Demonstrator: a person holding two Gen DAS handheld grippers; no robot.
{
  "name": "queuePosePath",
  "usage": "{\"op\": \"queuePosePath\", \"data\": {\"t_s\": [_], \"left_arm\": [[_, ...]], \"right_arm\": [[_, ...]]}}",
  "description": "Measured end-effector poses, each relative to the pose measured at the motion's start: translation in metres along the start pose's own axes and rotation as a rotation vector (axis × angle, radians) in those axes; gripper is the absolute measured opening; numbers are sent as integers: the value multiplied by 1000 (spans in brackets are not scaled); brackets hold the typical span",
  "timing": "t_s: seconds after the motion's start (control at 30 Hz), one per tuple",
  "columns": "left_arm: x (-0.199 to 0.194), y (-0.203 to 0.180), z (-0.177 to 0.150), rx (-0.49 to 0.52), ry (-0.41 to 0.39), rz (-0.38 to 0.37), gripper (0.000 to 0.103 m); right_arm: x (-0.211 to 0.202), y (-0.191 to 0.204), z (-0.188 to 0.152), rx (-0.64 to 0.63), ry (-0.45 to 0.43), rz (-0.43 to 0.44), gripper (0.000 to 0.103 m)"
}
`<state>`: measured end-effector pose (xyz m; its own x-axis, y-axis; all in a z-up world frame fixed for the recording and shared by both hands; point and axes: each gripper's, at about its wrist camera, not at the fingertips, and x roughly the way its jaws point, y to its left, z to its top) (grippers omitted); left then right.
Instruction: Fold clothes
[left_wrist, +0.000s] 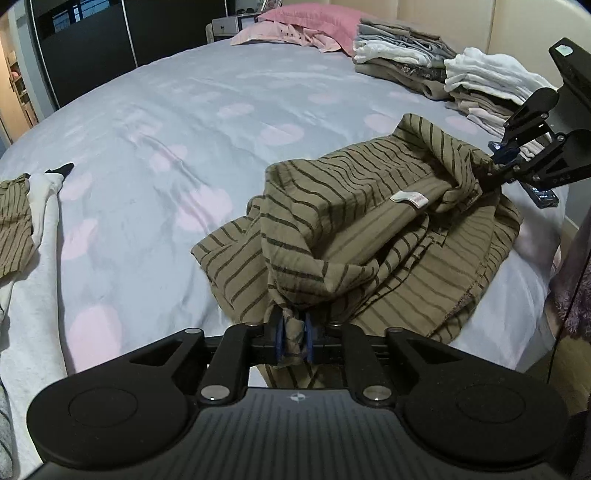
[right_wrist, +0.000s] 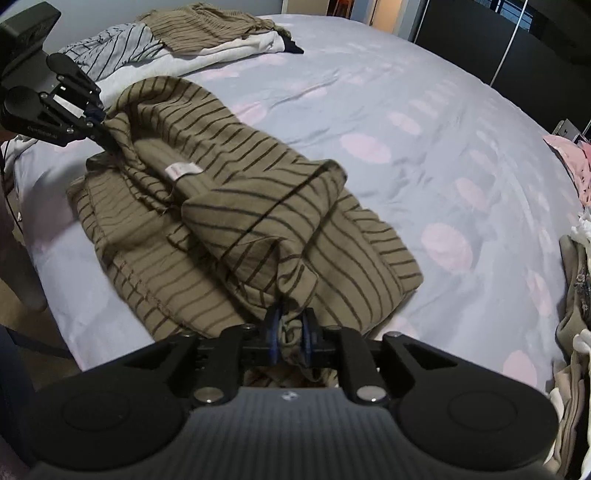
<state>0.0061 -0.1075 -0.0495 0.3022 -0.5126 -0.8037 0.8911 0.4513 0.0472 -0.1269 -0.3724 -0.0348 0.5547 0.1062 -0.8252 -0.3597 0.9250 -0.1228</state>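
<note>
ITEM: olive-brown cotton garment with thin dark stripes (left_wrist: 369, 236), half-folded, lying near the bed's (left_wrist: 192, 110) near edge | LEFT gripper (left_wrist: 293, 338): narrow, a bunched corner between its pads | RIGHT gripper (right_wrist: 290, 334): narrow, the other corner bunched likewise | RISK: slack grips may drop corners unevenly, skewing the fold.

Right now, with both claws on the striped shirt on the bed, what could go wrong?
1. The left claw and right claw each pinch only a small bunched bit of the striped shirt; it may slip free.
2. The shirt lies rumpled and doubled over, so a fold could set crooked.
3. It lies near the bed edge and could slide off.
</note>
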Motion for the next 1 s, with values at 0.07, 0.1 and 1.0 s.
{"op": "queuePosePath", "data": {"t_s": [0.07,0.1,1.0], "left_arm": [[-7,-3,1,9,-7,-3,28],[-12,-5,3,17,-19,6,34],[-12,-4,46,-241,-90,152,4]], "right_arm": [[-8,4,2,-5,-21,-12,31],[-14,6,3,-4,-36,-20,32],[1,-1,73,433,-75,-74,8]]}}
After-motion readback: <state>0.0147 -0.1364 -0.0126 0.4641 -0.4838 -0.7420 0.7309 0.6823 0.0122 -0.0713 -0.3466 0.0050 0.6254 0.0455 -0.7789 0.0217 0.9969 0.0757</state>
